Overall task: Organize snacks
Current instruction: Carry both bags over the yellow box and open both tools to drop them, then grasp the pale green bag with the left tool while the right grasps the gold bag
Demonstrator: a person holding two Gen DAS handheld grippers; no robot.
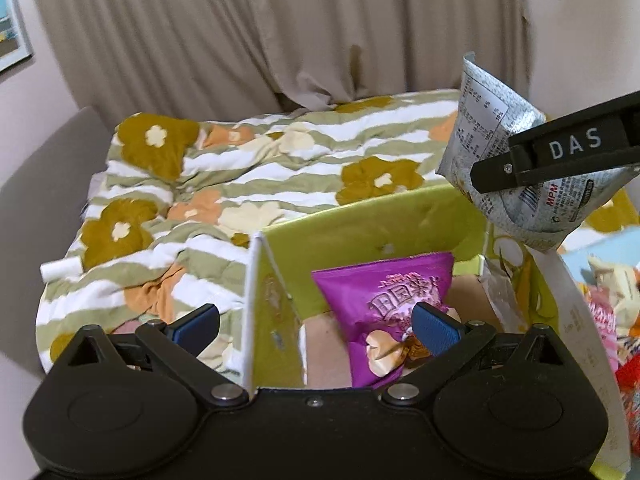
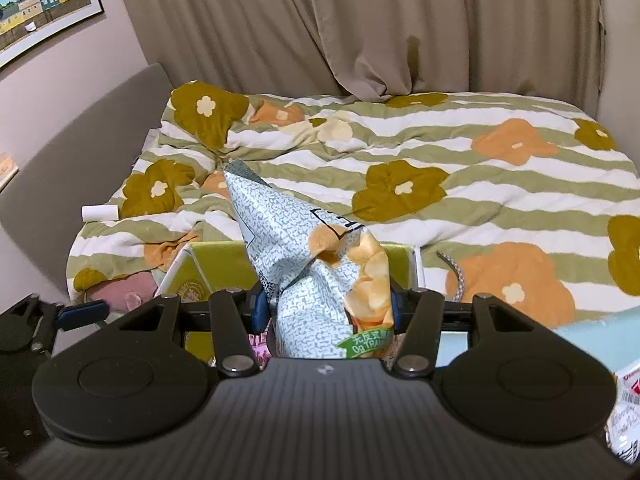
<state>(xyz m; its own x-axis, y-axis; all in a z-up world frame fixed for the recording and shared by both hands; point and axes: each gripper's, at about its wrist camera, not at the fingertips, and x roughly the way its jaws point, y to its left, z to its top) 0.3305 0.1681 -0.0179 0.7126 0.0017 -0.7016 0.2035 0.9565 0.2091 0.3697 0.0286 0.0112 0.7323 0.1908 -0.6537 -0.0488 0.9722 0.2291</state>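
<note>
A green cardboard box [image 1: 360, 224] stands open on the bed. A purple snack bag [image 1: 384, 300] leans inside it. My left gripper [image 1: 316, 326] is open, its fingers straddling the box's left wall, with the purple bag by the right finger. My right gripper [image 2: 326, 306] is shut on a silver-grey chip bag [image 2: 304, 264] and holds it above the box [image 2: 216, 264]. In the left wrist view that chip bag [image 1: 480, 128] hangs at the upper right, clamped by the right gripper's fingers [image 1: 552, 156].
A floral green-striped quilt [image 2: 440, 184] covers the bed. More snack packets [image 1: 608, 308] lie to the right of the box. A white roll [image 2: 99, 213] lies at the bed's left edge. A grey headboard [image 2: 80, 136] and beige curtains stand behind.
</note>
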